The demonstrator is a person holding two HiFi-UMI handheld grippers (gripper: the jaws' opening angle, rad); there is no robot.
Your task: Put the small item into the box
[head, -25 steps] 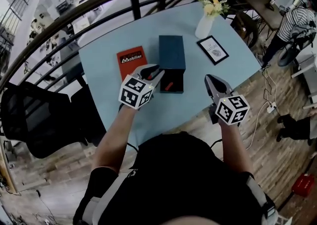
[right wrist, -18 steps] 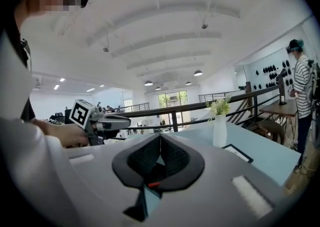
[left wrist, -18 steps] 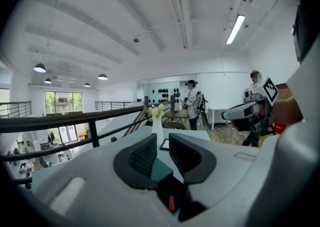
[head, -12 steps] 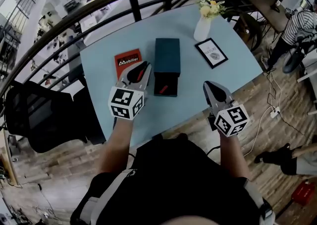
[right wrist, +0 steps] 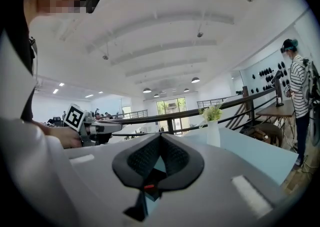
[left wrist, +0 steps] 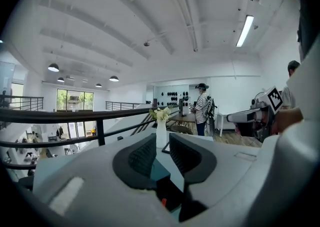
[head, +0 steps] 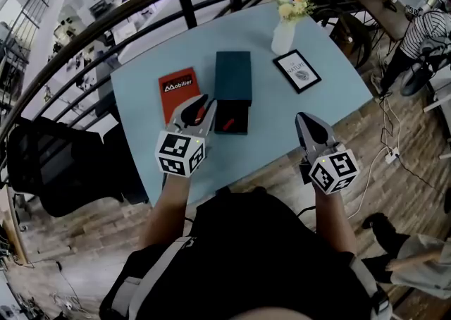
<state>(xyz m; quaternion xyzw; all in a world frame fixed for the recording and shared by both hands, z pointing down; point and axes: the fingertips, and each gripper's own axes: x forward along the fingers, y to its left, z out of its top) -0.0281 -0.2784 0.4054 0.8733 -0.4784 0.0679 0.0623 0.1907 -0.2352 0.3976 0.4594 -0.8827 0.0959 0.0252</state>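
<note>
An open dark box (head: 242,109) lies on the light blue table (head: 141,93), its teal lid (head: 232,75) flat behind it. A small red item (head: 226,125) rests inside the box. My left gripper (head: 199,108) hovers just left of the box, its jaws opening with nothing between them. In the left gripper view the gripper (left wrist: 162,143) shows a clear gap, with the box (left wrist: 170,193) beyond it. My right gripper (head: 307,122) hangs over the table's near right edge, apart from the box. Its tips (right wrist: 161,138) meet, shut on nothing.
A red booklet (head: 176,91) lies left of the box. A white vase with flowers (head: 285,33) and a framed picture (head: 297,70) stand at the back right. A black railing (head: 106,26) runs behind the table, a black chair (head: 49,170) sits left, and a person in stripes (head: 423,29) stands far right.
My left gripper has drawn back to the left, away from the box's front edge. The right gripper has barely moved. The red item stays in the box.
</note>
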